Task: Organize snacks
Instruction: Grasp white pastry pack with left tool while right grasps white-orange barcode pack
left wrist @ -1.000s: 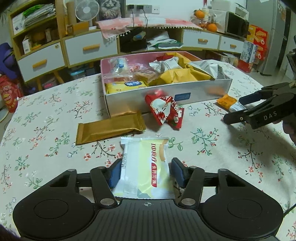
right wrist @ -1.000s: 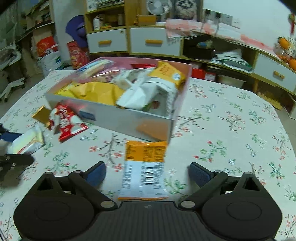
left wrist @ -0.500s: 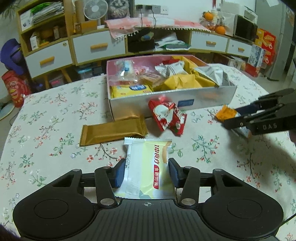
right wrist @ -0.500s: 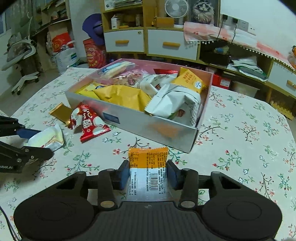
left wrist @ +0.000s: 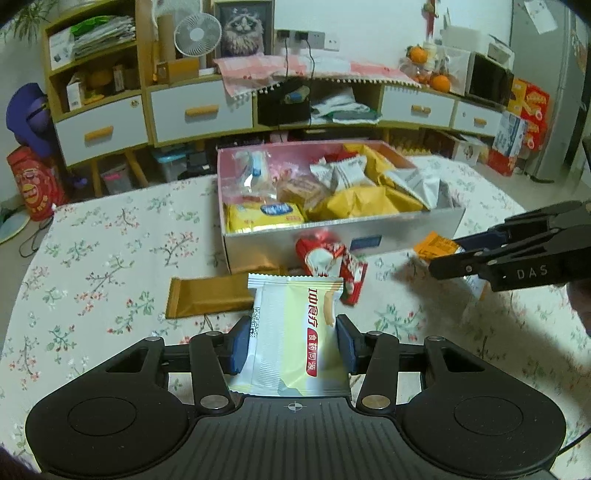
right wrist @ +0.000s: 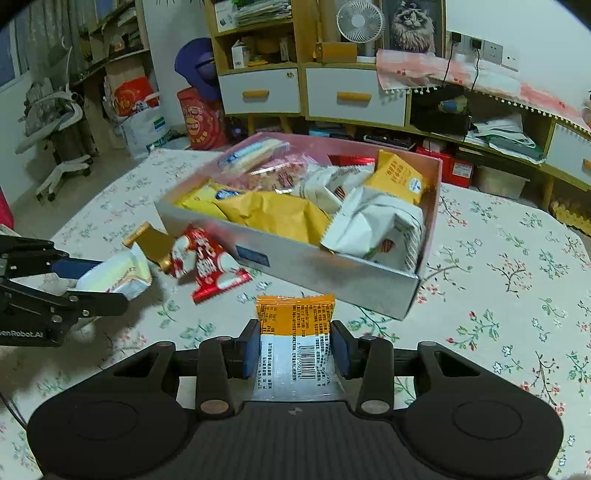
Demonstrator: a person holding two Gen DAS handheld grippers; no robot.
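Observation:
My left gripper (left wrist: 291, 345) is shut on a pale yellow and white snack packet (left wrist: 295, 332) and holds it above the table. My right gripper (right wrist: 294, 349) is shut on an orange and white snack packet (right wrist: 295, 339), also lifted. Each gripper shows in the other's view, the right one (left wrist: 448, 254) at the right and the left one (right wrist: 96, 280) at the left. The silver snack box (left wrist: 406, 230) with a pink inside is full of packets; it also shows in the right wrist view (right wrist: 317, 266). A red packet (left wrist: 328, 258) and a gold bar packet (left wrist: 207, 295) lie in front of the box.
The table has a floral cloth (left wrist: 103, 266). Behind it stand low cabinets with white drawers (left wrist: 199, 110), shelves and a small fan (left wrist: 194, 35). An office chair (right wrist: 59, 122) and bags (right wrist: 140, 122) stand on the floor to the left in the right wrist view.
Both grippers have closed on their packets and lifted them off the table. The views have risen and pulled slightly back from the box.

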